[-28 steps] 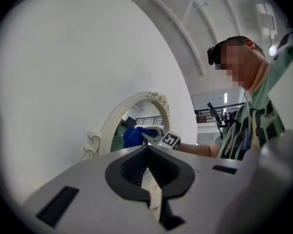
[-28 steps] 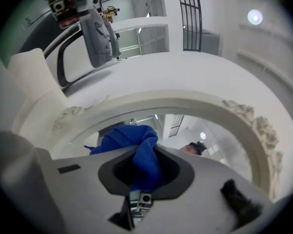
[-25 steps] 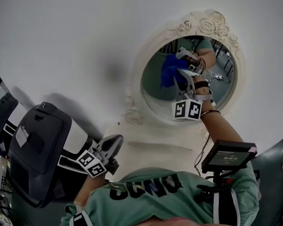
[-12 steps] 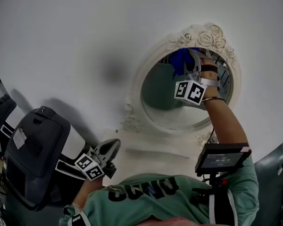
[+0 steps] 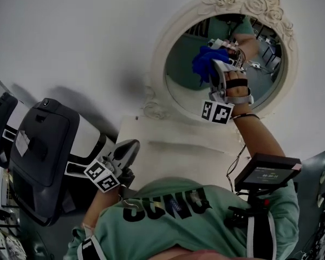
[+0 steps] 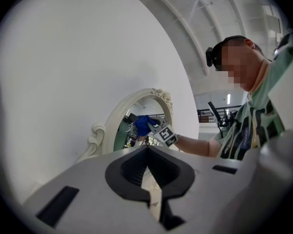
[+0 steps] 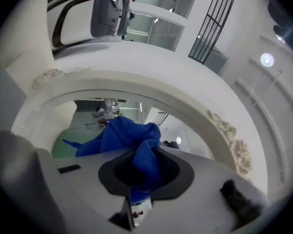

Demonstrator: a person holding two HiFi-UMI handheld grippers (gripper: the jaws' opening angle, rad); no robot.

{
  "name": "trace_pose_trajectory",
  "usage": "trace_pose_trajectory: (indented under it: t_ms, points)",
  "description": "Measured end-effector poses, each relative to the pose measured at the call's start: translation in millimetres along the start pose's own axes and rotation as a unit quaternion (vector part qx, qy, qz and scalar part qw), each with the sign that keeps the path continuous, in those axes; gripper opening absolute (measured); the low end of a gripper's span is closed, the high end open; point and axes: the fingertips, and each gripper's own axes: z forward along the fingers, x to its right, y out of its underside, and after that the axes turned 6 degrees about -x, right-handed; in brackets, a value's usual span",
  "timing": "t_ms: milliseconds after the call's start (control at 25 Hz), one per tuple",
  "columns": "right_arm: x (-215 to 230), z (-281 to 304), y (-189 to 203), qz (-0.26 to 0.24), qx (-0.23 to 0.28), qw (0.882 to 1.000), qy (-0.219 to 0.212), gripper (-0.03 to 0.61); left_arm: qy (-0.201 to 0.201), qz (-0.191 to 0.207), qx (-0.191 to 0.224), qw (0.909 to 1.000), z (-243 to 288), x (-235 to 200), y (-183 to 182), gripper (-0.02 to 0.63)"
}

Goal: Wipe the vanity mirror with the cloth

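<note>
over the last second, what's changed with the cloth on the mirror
The right gripper, shut on the blue cloth, swept up to the top of the vanity mirror, then back down to mid-glass. The left gripper stayed low, shut and empty.

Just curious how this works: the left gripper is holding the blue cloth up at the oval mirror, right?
Not quite: the right gripper holds the blue cloth at the mirror, as the right gripper view shows. The left gripper holds nothing.
</note>
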Motion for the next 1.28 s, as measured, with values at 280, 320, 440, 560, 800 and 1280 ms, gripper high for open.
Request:
trace_pose_trajectory:
  t_ms: [280, 320, 440, 560, 800, 1280]
  points:
    - [-270, -74, 10, -0.048, 0.006, 0.974, -0.223, 0.052, -0.016, -0.021, -0.039, 0.9989, 1, -3, 23, 0.009]
    - [-301, -83, 15, -0.051, 0.000, 0.967, -0.248, 0.052, -0.019, -0.023, -0.045, 0.9986, 0, -3, 26, 0.009]
    - [-341, -97, 21, -0.026, -0.017, 0.959, -0.282, 0.051, -0.031, -0.027, -0.059, 0.9974, -5, -4, 31, 0.009]
    - [-339, -93, 16, -0.007, -0.015, 0.959, -0.284, 0.051, -0.038, -0.027, -0.062, 0.9969, -9, -10, 34, 0.009]
    - [-328, -96, 12, 0.023, -0.021, 0.940, -0.341, 0.051, -0.018, -0.016, -0.050, 0.9985, -2, -1, 28, 0.009]
    - [102, -8, 7, 0.111, 0.029, 0.993, 0.007, 0.051, 0.024, 0.013, 0.006, 0.9996, 10, 12, -3, 0.009]
